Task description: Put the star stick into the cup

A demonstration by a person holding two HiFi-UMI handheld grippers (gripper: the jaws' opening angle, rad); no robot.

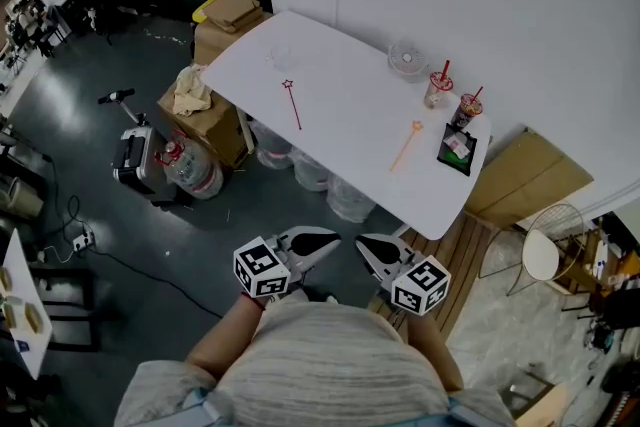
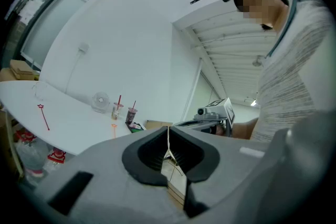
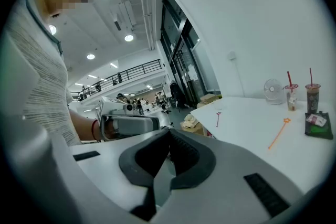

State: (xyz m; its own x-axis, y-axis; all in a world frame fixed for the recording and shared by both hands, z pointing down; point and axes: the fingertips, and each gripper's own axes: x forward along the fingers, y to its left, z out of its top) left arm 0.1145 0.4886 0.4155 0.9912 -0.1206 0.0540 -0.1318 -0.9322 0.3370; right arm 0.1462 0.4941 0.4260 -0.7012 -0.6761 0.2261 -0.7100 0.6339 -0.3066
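Your two grippers sit closest, held low in front of your grey knit top and well short of the counter: the left gripper (image 1: 333,242) is clenched, its dark pads pressed together on nothing, and the right gripper (image 1: 362,244) is likewise clenched and empty, the two tips pointing towards each other and nearly touching. The thin red star stick (image 1: 292,103) lies flat on the white oval counter (image 1: 340,165), toward its left half, star end pointing to the far edge. Just beyond that star end there is a faint clear cup (image 1: 281,57), hard to make out. To the right, well apart from the red one, a thin orange star stick (image 1: 406,144) lies flat on a slant. Past it, near the wall, stand two lidded plastic drink cups with red straws, a paler one (image 1: 437,92) and a darker one (image 1: 465,111), side by side, with a small round white desk fan (image 1: 407,58) to their left. A dark flat packet with green print (image 1: 457,148) lies near the counter's right end, just in front of the darker cup. Brown cardboard boxes (image 1: 215,123) and large clear water bottles (image 1: 196,175) stand on the grey floor by the counter's left side.
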